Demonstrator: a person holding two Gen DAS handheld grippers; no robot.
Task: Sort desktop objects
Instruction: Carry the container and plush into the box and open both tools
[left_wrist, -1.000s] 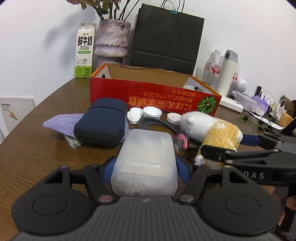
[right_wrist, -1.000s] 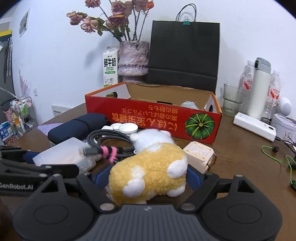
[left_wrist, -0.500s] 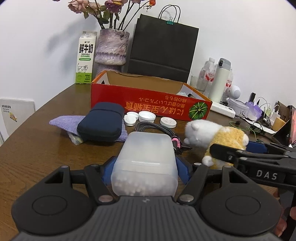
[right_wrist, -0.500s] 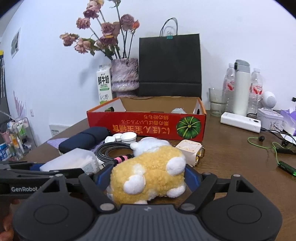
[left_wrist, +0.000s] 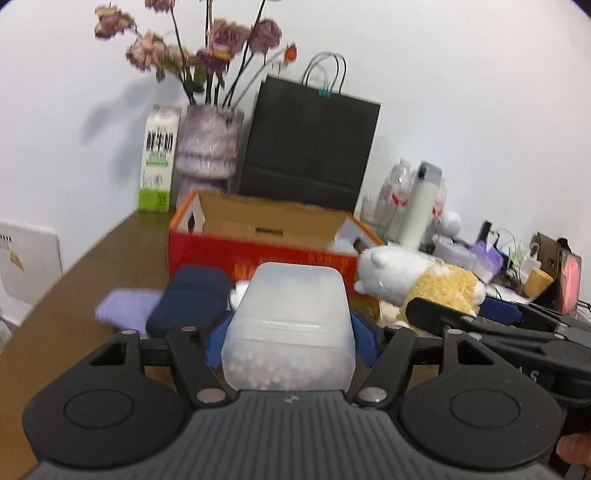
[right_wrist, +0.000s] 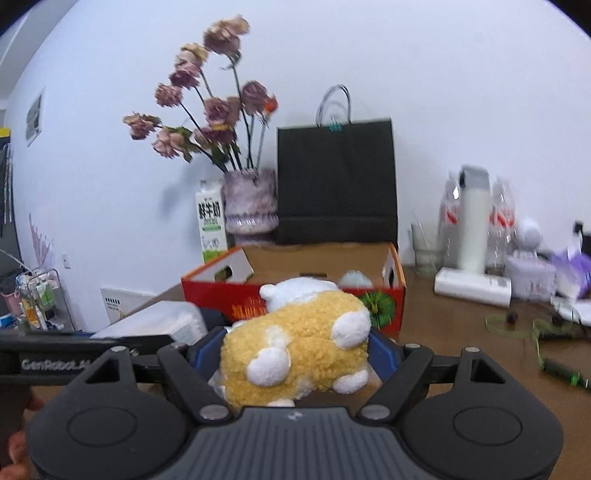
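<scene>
My left gripper (left_wrist: 290, 332) is shut on a translucent white plastic box (left_wrist: 291, 325) and holds it above the table. My right gripper (right_wrist: 295, 350) is shut on a yellow and white plush toy (right_wrist: 299, 347), also lifted; the toy shows in the left wrist view (left_wrist: 417, 280) to the right of the plastic box. An open red cardboard box (left_wrist: 258, 240) with a pumpkin print (right_wrist: 376, 306) stands ahead of both grippers, with a pale round thing (right_wrist: 354, 278) inside it. A dark blue case (left_wrist: 192, 299) lies on a purple cloth (left_wrist: 125, 306) on the table.
Behind the red box stand a milk carton (left_wrist: 159, 166), a vase of dried flowers (left_wrist: 208, 147) and a black paper bag (left_wrist: 310, 147). At the right are bottles and a white flask (right_wrist: 472, 225), a white power strip (right_wrist: 472, 291), a green cable (right_wrist: 535, 332) and other clutter.
Both grippers have risen from the table with the plastic box and the plush toy. The red box now sits lower in both views and its inside shows.
</scene>
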